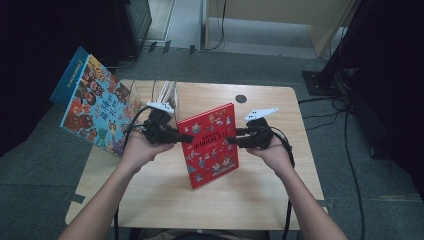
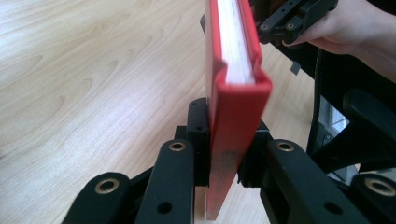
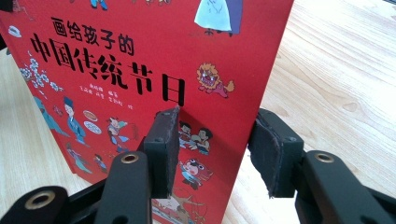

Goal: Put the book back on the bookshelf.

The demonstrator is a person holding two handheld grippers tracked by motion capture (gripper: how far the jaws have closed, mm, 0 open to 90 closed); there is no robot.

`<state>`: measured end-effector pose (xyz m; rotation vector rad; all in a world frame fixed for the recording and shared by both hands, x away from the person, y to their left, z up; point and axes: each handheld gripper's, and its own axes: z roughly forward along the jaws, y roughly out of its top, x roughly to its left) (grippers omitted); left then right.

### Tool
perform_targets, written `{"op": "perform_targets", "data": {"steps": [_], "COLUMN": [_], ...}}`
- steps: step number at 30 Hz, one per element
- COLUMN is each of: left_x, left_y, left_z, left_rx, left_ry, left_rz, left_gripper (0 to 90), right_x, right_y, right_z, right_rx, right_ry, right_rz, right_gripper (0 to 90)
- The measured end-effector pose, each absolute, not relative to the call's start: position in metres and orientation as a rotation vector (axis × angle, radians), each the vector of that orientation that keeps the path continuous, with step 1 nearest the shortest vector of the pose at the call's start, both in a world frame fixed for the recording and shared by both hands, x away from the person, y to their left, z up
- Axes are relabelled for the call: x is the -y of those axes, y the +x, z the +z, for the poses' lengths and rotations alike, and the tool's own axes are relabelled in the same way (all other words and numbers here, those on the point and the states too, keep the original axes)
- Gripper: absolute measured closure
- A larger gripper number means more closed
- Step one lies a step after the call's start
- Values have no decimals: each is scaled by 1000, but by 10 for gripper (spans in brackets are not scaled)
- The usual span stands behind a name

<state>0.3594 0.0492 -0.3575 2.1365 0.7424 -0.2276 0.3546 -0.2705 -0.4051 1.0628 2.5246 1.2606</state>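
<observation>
- Book [image 1: 209,145], red-covered, stands upright on the table [image 1: 150,195] between both tools, spine edge pinched in the left gripper [image 2: 224,154].
- Right gripper [image 3: 212,154] straddles the opposite edge with pads spread, one pad [image 3: 163,149] near the cover, none pressing.
- Likely trouble: a one-sided grip lets it pivot or topple if the left jaws loosen.
- Bare wood lies behind both grippers; a blue book [image 1: 92,102] and clear holder [image 1: 162,95] stand beyond the left one.

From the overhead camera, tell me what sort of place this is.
Probably a lab or office workroom used for recording, not a home: grey carpet floor, a plain wooden table with cables trailing across the floor, and dark equipment stands around it.
</observation>
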Motion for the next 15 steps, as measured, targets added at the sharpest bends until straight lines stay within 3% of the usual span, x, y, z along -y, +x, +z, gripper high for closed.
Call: {"op": "perform_targets", "data": {"steps": [3, 15], "left_x": [-42, -43], "left_y": [361, 364], "left_z": [-356, -350], "left_rx": [-730, -800], "left_ry": [2170, 2178], "left_rz": [-244, -276], "left_gripper": [779, 800], "right_x": [268, 268], "right_y": [354, 351], "right_z": [-406, -414], "right_rx": [-2544, -2487], "right_ry": [1035, 1020], "right_rz": [1295, 1294], "right_gripper": [555, 482]}}
